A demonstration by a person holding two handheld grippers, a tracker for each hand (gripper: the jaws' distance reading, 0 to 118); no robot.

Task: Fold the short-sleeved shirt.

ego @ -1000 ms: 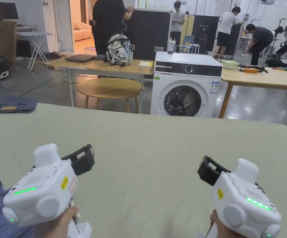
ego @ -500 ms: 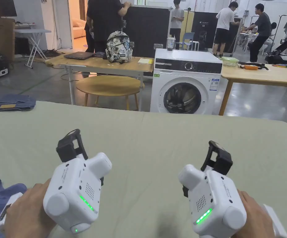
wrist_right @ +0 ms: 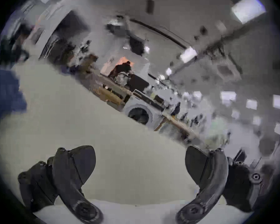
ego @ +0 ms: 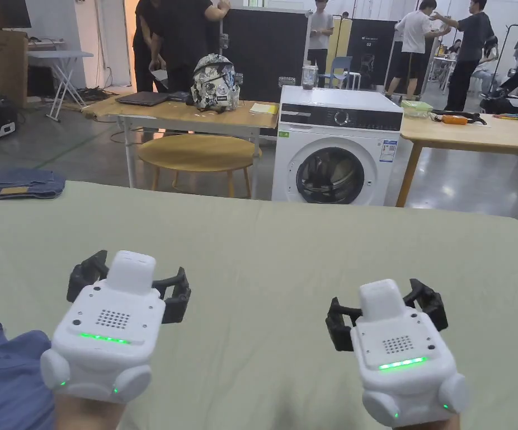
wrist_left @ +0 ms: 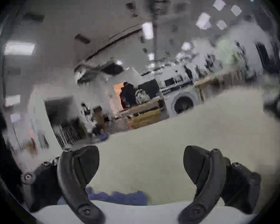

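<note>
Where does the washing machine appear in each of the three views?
Head view: washing machine at upper centre, beyond the green-covered table.
Left gripper view: washing machine right of centre, tilted.
Right gripper view: washing machine near centre, tilted.
Shared landmark: the patterned backpack, to its left.

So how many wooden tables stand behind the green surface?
3: a long table carrying the backpack, a low round table under it, another right of the washing machine. More may be hidden.
</note>
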